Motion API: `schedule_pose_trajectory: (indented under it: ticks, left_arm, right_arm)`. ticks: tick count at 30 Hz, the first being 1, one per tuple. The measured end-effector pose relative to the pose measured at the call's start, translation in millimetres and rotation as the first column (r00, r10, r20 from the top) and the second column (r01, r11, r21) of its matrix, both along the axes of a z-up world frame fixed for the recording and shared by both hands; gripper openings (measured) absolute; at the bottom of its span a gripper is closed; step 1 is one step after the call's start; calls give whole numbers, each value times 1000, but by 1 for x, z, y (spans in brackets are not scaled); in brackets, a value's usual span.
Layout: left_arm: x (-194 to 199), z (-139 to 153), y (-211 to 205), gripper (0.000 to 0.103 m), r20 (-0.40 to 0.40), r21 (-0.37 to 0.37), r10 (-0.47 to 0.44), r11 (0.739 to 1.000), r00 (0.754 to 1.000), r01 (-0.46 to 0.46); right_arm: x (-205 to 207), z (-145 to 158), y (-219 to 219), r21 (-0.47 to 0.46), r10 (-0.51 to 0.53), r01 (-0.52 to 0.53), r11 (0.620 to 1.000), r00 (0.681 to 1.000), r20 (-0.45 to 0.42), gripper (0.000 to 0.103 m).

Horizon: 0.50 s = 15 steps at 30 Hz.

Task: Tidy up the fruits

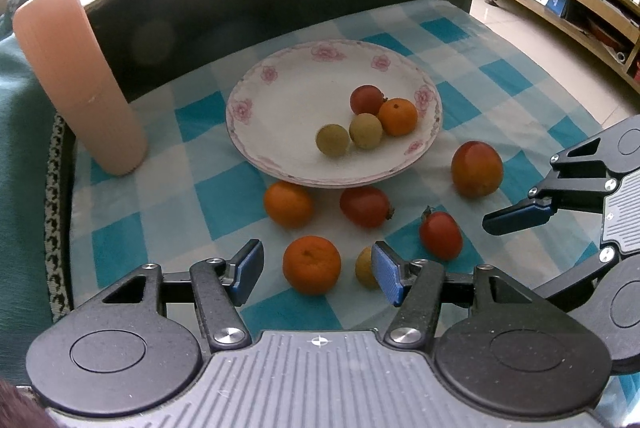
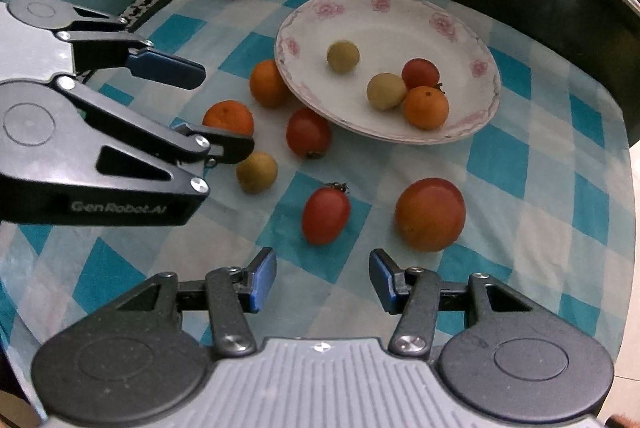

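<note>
**Fruit sort — both grippers over loose fruit, nothing gripped yet**

Status: floral-rim plate [image 1: 256, 84] sits mid-cloth w/ 4 pcs in it: 2 longans, 1 small tomato, 1 mandarin. Six pcs loose on checkered tablecloth [image 1: 500, 76], all on the near side of the plate.

L gripper [image 1: 318, 270]: jaws apart, empty. Near mandarin [image 1: 311, 265] lies between the pads in view, apparently below them; no pad contact seen. Loose longan [image 1: 365, 267] sits just beside the right-hand pad, partly hidden behind it.

R gripper [image 2: 323, 278]: jaws apart, empty. Oval tomato [image 2: 326, 215] just ahead of the gap, big tomato [image 2: 430, 214] off toward its right pad.

Judged step: L going for the mandarin, R for the oval tomato.

How to do it well:
- L: centre on the mandarin before dropping; keep the right-hand pad clear of the longan or it rolls.
- R: bring the gap forward over the tomato, pads on its sides, avoid the stem.
- Close gently; tomato skin prob. soft, bruises easily.
- Place low into the bare part of the plate, since round fruit rolls.
- The 2 tools sit near each other, so stagger the lifts.

Materials/shapes: plate glazed, shallow, pink flowers on the rim. Cloth thin, blue/white checks, slightly wrinkled. Mandarins dimpled and flattened; tomatoes smooth, glossy; longans matte, tan, round. Ribbed pink cylinder [image 1: 76, 76] stands upright at the far-left edge of the cloth. Pads blue, ribbed.
</note>
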<state>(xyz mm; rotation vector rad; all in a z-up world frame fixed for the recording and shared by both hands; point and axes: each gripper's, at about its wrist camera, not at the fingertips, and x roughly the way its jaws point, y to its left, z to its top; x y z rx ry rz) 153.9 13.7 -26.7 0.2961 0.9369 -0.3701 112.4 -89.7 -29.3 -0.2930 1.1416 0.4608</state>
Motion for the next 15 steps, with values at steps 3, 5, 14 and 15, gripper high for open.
schedule_pose_trajectory:
  ticks: [3, 5, 14, 15]
  left_arm:
    - [0, -1, -1, 67, -3, 3, -2, 1000, 1000, 2]
    - [0, -1, -1, 67, -4, 3, -4, 1000, 1000, 4]
    - [-1, -2, -2, 68, -5, 2, -7, 1000, 1000, 7]
    - [-1, -2, -2, 68, -6, 2, -8, 1000, 1000, 8]
  right_arm:
    - [0, -1, 2, -1, 3, -3, 1000, 1000, -3, 65]
    - [0, -3, 2, -2, 3, -3, 1000, 1000, -7, 65]
    - [2, -5, 4, -6, 6, -6, 1000, 1000, -13, 65]
    - [2, -5, 4, -6, 7, -7, 1000, 1000, -13, 65]
